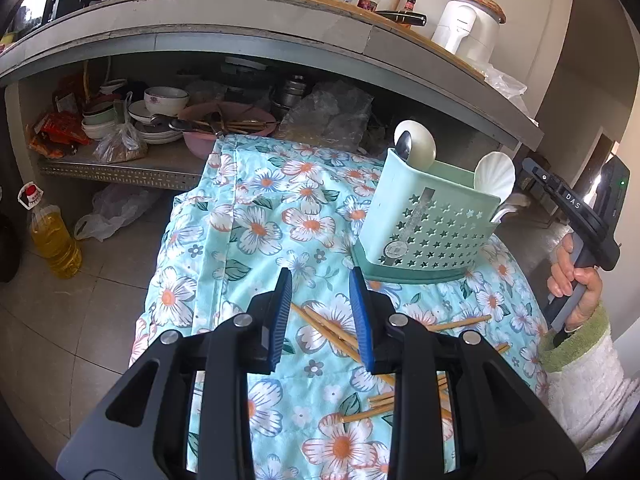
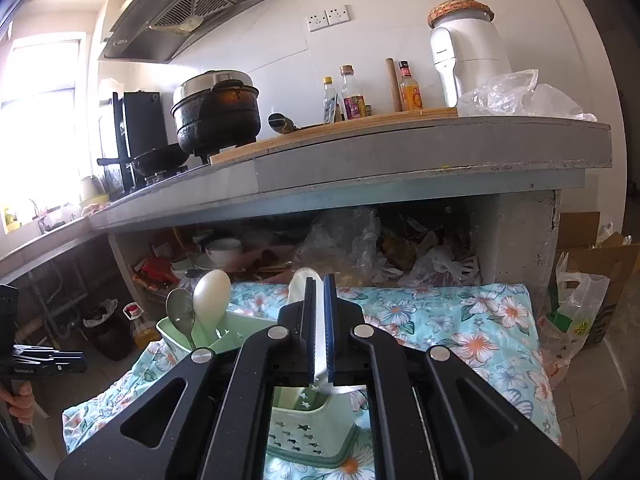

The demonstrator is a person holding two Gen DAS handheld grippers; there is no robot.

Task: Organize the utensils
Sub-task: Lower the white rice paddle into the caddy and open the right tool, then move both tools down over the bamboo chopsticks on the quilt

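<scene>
A grey concrete counter [image 2: 400, 160] is set against a white tiled wall [image 2: 280, 40], a range hood [image 2: 188, 4] mounted above. Strong daylight is admitted through a window [image 2: 40, 92]. The floor [image 1: 80, 320] is laid with grey tiles.

Daylight from a blown-out window [image 2: 40, 120], soft shadows, sharp focus, fisheye-bent edges.

Chopsticks [image 1: 340, 336] lie before the holder [image 1: 424, 220], seemingly 3 spoons [image 1: 416, 146] inside.
</scene>
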